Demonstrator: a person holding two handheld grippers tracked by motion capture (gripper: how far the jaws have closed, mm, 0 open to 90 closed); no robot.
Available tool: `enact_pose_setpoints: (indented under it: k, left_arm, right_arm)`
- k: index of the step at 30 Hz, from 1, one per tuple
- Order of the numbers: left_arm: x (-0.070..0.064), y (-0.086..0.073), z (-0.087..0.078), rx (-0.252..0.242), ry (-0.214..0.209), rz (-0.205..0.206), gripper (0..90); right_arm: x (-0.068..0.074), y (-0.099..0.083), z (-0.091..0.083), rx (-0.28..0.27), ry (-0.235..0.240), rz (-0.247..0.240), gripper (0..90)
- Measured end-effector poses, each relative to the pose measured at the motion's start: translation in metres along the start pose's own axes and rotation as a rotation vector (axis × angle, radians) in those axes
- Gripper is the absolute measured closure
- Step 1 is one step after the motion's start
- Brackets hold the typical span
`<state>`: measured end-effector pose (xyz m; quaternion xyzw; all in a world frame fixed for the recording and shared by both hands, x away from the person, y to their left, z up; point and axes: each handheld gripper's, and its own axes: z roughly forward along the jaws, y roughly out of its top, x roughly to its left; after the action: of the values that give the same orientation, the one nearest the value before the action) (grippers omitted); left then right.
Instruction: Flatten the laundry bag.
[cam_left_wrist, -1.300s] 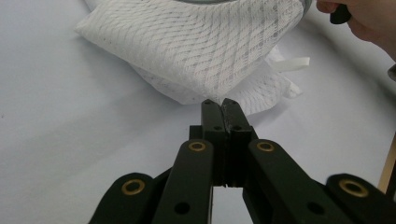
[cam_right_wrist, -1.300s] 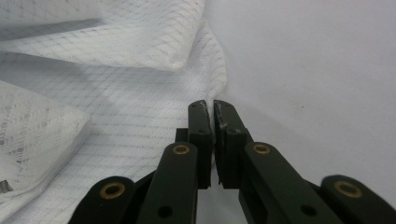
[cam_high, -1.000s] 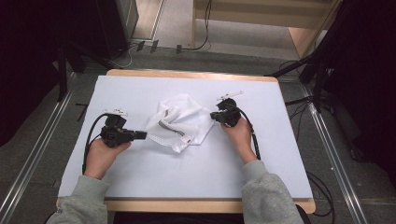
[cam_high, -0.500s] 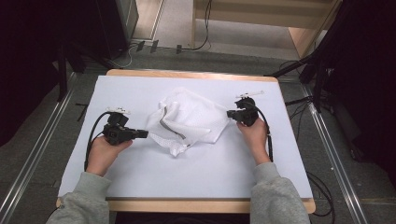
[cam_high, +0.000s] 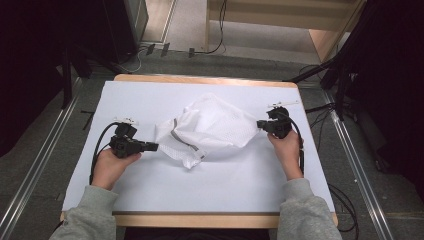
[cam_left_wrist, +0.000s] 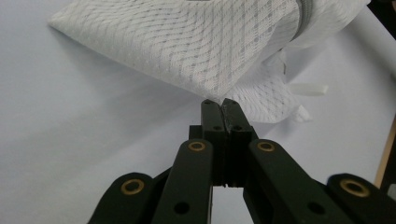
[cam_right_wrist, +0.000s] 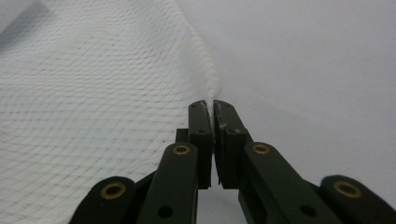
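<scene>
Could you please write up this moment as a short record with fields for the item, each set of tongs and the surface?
Item: white mesh fabric bag with a grey zip, rumpled, partly lifted
Left tongs: shut, tips at the bag's left edge; whether they grip it is unclear
Right tongs: shut on the bag's right corner
Surface: white sheet over a wooden table

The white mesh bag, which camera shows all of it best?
The high view: the whole white mesh bag lies spread between both grippers. The left gripper view shows its netting and zip edge close up; the right gripper view, a pinched corner.
</scene>
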<state>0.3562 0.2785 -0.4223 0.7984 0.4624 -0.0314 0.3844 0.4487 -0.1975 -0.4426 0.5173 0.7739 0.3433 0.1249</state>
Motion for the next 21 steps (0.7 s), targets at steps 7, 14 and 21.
enact_pose_setpoints:
  k: [7,14,21]
  left_arm:
    - [-0.01,-0.014,-0.009,0.007,-0.008,0.014,90.0]
    - [-0.015,-0.024,-0.009,0.007,-0.01,0.015,89.2]
    - [-0.006,-0.027,-0.023,-0.067,0.041,0.024,61.4]
  right_arm:
    - [-0.014,-0.002,0.007,0.011,0.012,0.044,87.9]
    - [-0.013,0.0,0.02,0.042,0.003,0.035,87.9]
    - [-0.008,0.002,0.026,0.047,0.034,0.019,79.0]
